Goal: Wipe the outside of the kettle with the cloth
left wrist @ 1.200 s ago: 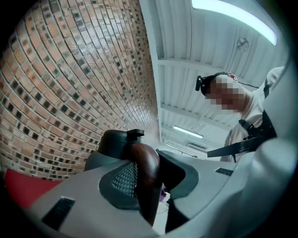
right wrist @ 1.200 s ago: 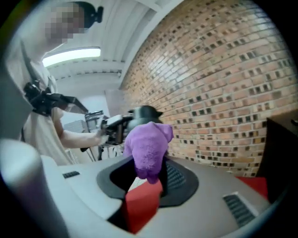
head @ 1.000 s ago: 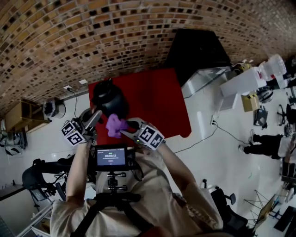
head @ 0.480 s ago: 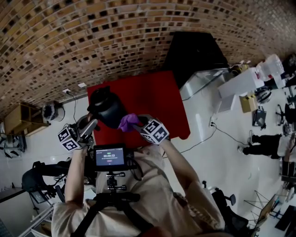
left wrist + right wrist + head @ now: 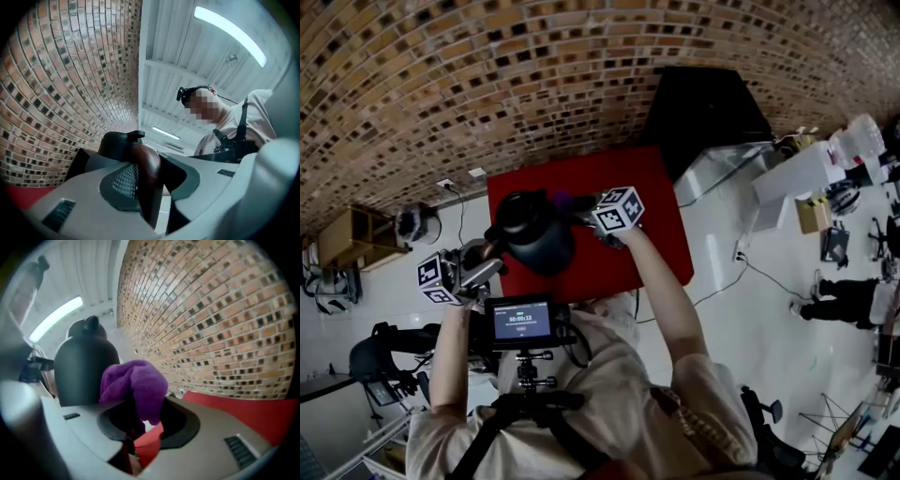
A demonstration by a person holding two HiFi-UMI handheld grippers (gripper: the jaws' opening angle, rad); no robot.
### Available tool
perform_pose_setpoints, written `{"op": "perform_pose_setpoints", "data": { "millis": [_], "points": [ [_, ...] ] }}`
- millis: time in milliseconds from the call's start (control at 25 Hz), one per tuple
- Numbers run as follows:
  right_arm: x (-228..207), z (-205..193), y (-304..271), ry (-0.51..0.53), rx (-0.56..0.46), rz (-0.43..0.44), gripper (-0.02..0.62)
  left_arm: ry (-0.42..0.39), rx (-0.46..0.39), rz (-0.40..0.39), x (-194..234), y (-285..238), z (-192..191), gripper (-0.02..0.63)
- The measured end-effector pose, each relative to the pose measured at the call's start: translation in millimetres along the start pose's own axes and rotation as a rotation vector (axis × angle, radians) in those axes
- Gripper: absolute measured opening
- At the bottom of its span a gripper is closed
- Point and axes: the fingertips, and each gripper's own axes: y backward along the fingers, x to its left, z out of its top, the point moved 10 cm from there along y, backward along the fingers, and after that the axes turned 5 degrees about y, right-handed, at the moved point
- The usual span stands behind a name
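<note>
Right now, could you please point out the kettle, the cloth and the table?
kettle (image 5: 542, 251): head view, on its black body.
cloth (image 5: 136, 383): right gripper view, on the purple bunch.
table (image 5: 654, 192): head view, on bare red top.

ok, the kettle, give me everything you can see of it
The kettle is matt black and rounded, with a knobbed black lid and a glossy dark-brown handle. The left tool is clamped on that handle and holds the kettle over the red table. The purple cloth, gripped in the right tool, sits at its far side. Whether they touch isn't clear.
</note>
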Motion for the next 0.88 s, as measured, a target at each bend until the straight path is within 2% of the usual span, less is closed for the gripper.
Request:
{"op": "perform_pose_setpoints", "data": {
  "millis": [80, 160, 240, 360, 440, 520, 680, 760, 880],
  "points": [
    [-13.6, -1.9, -21.1, -0.061, -0.027, 0.135, 0.144, 0.003, 0.011, -0.032, -2.2, -2.9, -1.8, 0.106],
    [-24.9, -6.6, -42.8, -0.075, -0.012, 0.159, 0.146, 0.005, 0.016, -0.048, -2.3, -5.6, -4.5, 0.105],
    [-35.8, -18.9, -55.8, -0.084, 0.019, 0.084, 0.146, 0.003, 0.009, -0.031, -0.7, -9.0, -5.5, 0.104],
    [-42.1, -60.2, -48.5, -0.173, 0.001, -0.065, 0.146, -0.014, -0.002, 0.039, 3.7, -11.2, -4.0, 0.104],
    [-34.3, -104.9, -43.9, -0.21, -0.052, -0.086, 0.146, -0.024, -0.024, 0.08, 8.4, -7.9, -0.8, 0.106],
    [-14.3, -139.2, -50.3, -0.201, -0.112, -0.072, 0.144, -0.025, -0.056, 0.104, 13.7, -2.7, 3.7, 0.106],
    [52.8, -118.9, -70.7, -0.085, -0.199, -0.071, 0.144, -0.026, -0.092, 0.127, 24.5, -1.5, 7.6, 0.106],
    [67.2, -111.5, -80.3, -0.034, -0.223, -0.046, 0.144, -0.032, -0.082, 0.143, 27.8, -5.5, 5.4, 0.106],
    [76.9, -104.4, -69.9, -0.028, -0.198, -0.021, 0.144, -0.048, -0.059, 0.167, 29.5, -9.7, 1.5, 0.106]
  ]
}}
